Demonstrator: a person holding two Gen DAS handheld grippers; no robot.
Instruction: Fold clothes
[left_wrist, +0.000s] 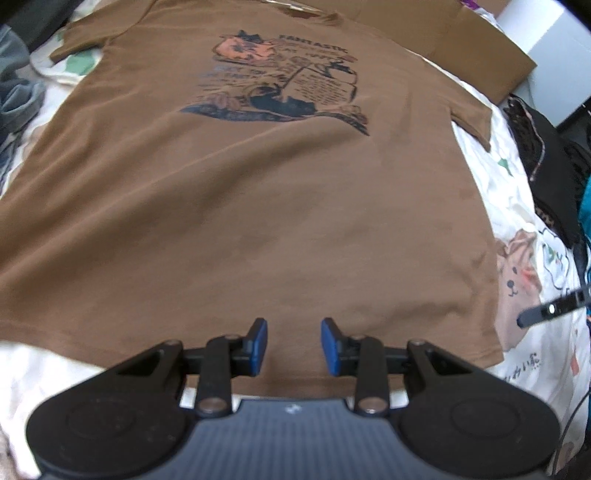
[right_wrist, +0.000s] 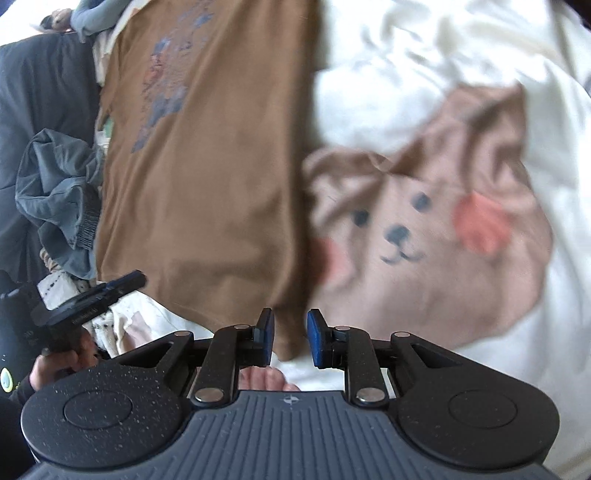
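Note:
A brown T-shirt (left_wrist: 258, 206) with a dark blue and orange print lies flat, front up, on a white printed bedsheet (left_wrist: 524, 354). My left gripper (left_wrist: 293, 325) hovers open over the shirt's near hem, with nothing between its blue pads. In the right wrist view the same T-shirt (right_wrist: 207, 177) runs up the left half, blurred. My right gripper (right_wrist: 290, 317) is over the shirt's bottom corner, its pads standing a small gap apart. The cloth shows in that gap but is not pinched. A finger of the right gripper (left_wrist: 546, 312) pokes in at the left wrist view's right edge.
A crumpled grey-blue garment (right_wrist: 59, 199) lies beside the shirt's far side. Dark clothes (left_wrist: 546, 158) are piled along the bed's right edge, with flat cardboard (left_wrist: 480, 48) past the collar. A bear print (right_wrist: 406, 229) marks the sheet. A hand holds the left gripper (right_wrist: 107, 288).

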